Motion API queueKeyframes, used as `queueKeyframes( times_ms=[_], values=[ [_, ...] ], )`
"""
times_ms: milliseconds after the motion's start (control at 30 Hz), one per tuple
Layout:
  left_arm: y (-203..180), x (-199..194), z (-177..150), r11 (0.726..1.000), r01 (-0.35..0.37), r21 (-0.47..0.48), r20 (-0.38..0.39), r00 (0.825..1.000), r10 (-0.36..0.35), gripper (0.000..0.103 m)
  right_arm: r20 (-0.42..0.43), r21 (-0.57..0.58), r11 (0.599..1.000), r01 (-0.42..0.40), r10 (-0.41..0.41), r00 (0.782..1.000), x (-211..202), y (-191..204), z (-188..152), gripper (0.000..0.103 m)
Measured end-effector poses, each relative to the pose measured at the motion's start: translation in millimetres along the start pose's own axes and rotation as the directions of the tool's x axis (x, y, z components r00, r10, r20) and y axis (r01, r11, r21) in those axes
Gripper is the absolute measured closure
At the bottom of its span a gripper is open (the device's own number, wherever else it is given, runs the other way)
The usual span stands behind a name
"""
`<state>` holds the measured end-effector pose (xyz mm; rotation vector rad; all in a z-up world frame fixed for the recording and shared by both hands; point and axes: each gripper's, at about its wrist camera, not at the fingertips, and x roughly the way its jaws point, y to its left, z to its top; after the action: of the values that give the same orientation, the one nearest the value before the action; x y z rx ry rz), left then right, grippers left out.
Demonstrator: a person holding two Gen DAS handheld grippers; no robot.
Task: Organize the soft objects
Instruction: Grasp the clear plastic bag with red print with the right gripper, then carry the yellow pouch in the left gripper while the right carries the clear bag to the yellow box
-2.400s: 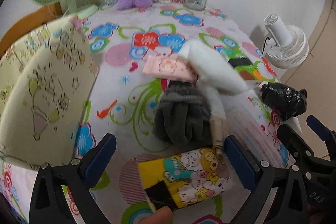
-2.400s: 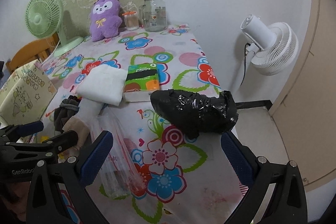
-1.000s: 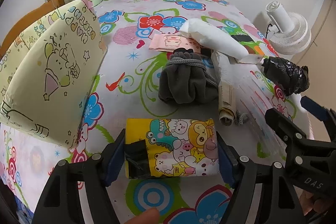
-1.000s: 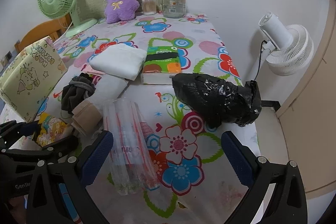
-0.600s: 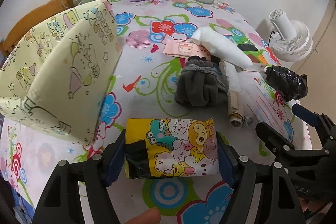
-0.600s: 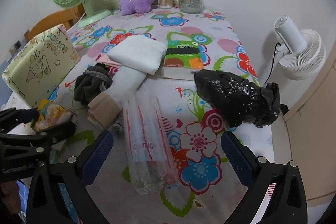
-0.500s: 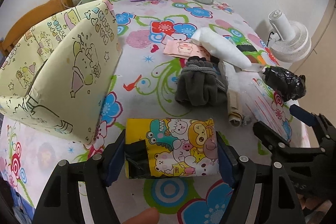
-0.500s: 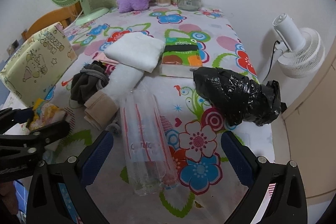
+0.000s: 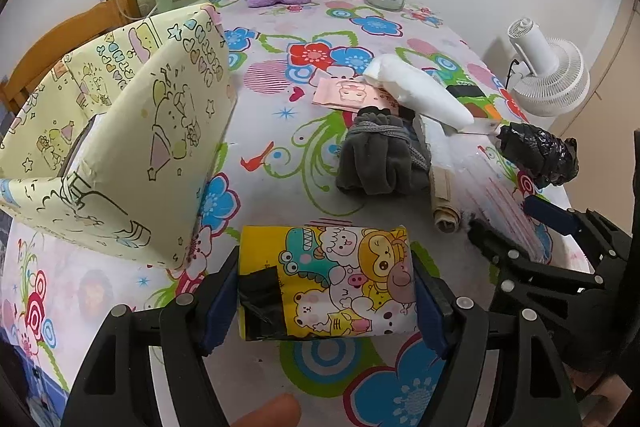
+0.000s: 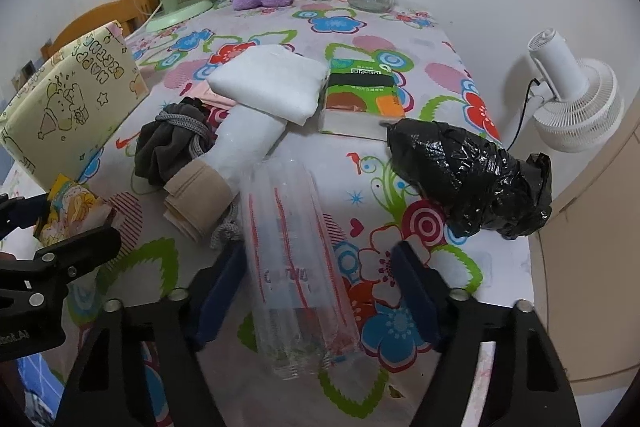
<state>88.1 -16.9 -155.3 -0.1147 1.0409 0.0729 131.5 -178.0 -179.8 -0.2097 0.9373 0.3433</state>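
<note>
My left gripper (image 9: 326, 293) is clamped on the cartoon-print pack (image 9: 326, 279), both blue pads pressed against its ends, holding it above the flowered tablecloth (image 9: 280, 155). My right gripper (image 10: 316, 293) stands partly open, its fingers either side of the clear plastic bag (image 10: 298, 267) without touching it that I can see. The bag's contents are too glassy to read. Ahead and left of the left gripper stands the yellow gift bag (image 9: 132, 147), its inside mostly hidden from me. Ahead of both grippers lie the grey drawstring bundle (image 9: 378, 163), a beige roll (image 10: 198, 201) and the white folded cloth (image 10: 272, 83). Right of the right gripper sits a black plastic bundle (image 10: 468, 179), whatever is inside it concealed.
</note>
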Motion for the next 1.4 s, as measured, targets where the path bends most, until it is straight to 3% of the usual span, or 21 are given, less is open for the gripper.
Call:
queueKeyframes(
  times_ms=[100, 300, 1400],
  values=[
    [0.3, -0.2, 0.1, 1.0, 0.002, 0.0, 0.0, 1.0, -0.002, 0.026, 0.001, 0.011, 1.0, 0.003, -0.003, 1.0, -1.8, -0.6, 1.9, 0.053],
    [-2.7, -4.8, 0.6, 1.0, 0.009, 0.007, 0.008, 1.0, -0.009, 0.026, 0.002, 0.046, 0.999, -0.011, 0.011, 1.0, -6.5, -5.0, 2.5, 0.061],
    [11.3, -84.1, 11.8, 0.999, 0.054, -0.001, 0.165, 0.985, -0.053, 0.025, 0.184, 0.023, 1.0, 0.002, -0.006, 0.983, -98.3, 19.3, 30.2, 0.061]
  ],
)
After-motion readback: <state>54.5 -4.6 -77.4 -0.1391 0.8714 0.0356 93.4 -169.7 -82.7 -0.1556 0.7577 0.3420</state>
